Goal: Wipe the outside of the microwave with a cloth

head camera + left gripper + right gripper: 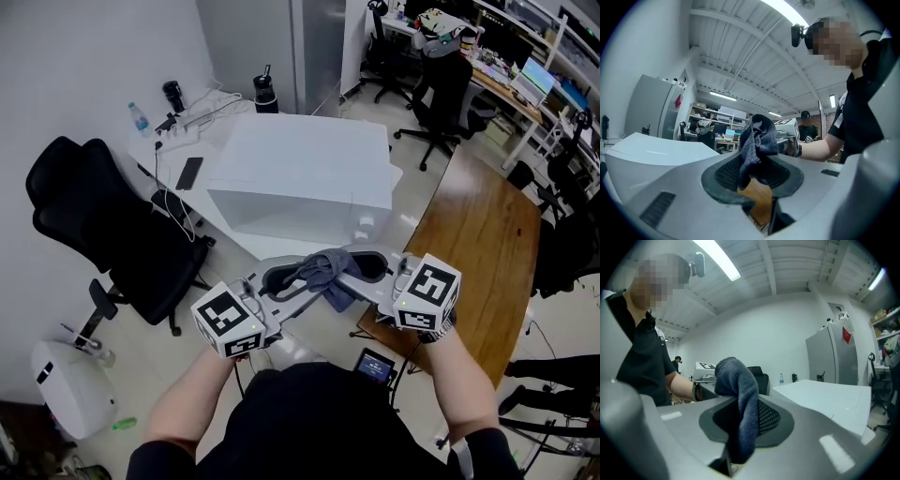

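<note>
Grey cloth (323, 272) hangs bunched between both grippers, just in front of the white microwave (300, 178), which sits at the near corner of the desk (220, 127). The right gripper (354, 267) pinches it firmly; the left gripper (292, 279) is closing round the other end, pads not yet biting, probably to share the hold before wiping

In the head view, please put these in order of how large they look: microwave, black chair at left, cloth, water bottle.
1-2. microwave and black chair: about alike, so I would not rank them.
3. cloth, though it is nearest the camera, which may flatter it.
4. water bottle.
</note>
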`<act>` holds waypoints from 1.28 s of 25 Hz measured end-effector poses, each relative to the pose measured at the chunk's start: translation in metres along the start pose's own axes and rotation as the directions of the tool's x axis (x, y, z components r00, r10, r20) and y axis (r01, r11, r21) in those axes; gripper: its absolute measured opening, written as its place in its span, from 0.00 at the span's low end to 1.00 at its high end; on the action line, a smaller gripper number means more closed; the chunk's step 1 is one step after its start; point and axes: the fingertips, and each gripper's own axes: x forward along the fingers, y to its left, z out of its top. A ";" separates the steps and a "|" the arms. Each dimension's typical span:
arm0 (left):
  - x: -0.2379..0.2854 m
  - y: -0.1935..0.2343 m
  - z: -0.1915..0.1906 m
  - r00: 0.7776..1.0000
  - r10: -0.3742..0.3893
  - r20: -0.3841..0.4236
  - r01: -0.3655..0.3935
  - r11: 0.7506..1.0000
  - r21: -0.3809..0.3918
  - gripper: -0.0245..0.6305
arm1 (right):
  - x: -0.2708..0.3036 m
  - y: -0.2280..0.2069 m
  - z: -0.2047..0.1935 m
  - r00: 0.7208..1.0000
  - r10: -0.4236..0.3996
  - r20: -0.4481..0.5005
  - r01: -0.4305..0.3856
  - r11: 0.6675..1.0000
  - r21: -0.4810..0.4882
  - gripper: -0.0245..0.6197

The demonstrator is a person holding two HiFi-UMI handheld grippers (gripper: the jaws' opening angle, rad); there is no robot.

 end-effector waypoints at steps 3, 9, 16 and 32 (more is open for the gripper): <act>-0.005 0.007 0.003 0.999 0.045 0.006 -0.046 0.999 0.009 0.12 | 0.001 0.001 0.002 1.000 0.017 0.008 -0.017 1.000 0.008 0.17; -0.011 0.022 0.001 0.990 0.138 -0.007 -0.138 0.989 0.047 0.11 | 0.007 -0.002 -0.001 1.000 0.000 -0.013 0.000 1.000 -0.015 0.24; -0.033 0.047 -0.009 0.958 0.286 -0.027 -0.283 0.955 0.089 0.11 | 0.014 -0.015 -0.011 0.995 -0.082 -0.059 0.076 0.993 -0.091 0.27; -0.143 0.156 -0.044 0.778 0.623 -0.085 -0.616 0.782 0.092 0.11 | 0.079 -0.066 0.011 0.957 -0.288 -0.032 0.281 0.950 -0.138 0.04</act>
